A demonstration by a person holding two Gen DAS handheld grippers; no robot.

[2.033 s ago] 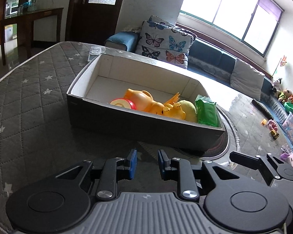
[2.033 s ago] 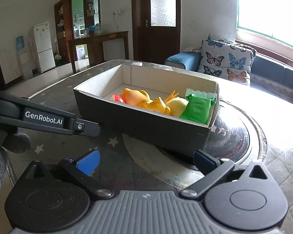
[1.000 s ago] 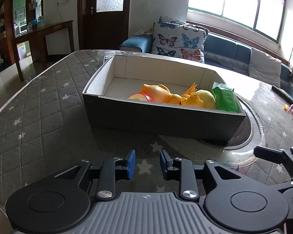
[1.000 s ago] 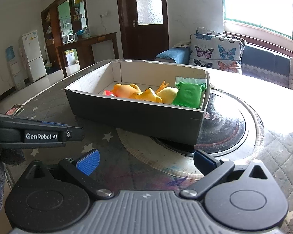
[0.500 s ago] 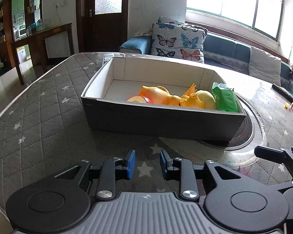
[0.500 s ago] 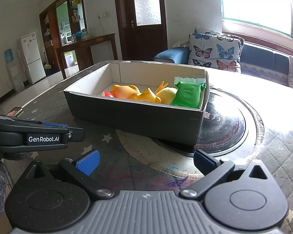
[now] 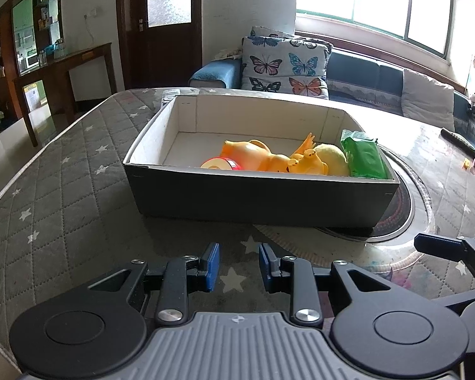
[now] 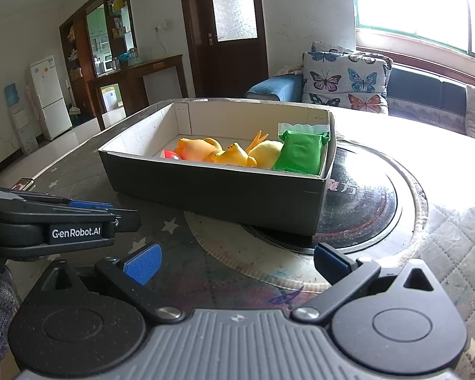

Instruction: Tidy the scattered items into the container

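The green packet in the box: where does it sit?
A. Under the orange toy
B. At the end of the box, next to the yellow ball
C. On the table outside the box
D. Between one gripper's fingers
B: the green packet leans at one end of the box, beside the yellow ball; both the left gripper and the right gripper are empty.
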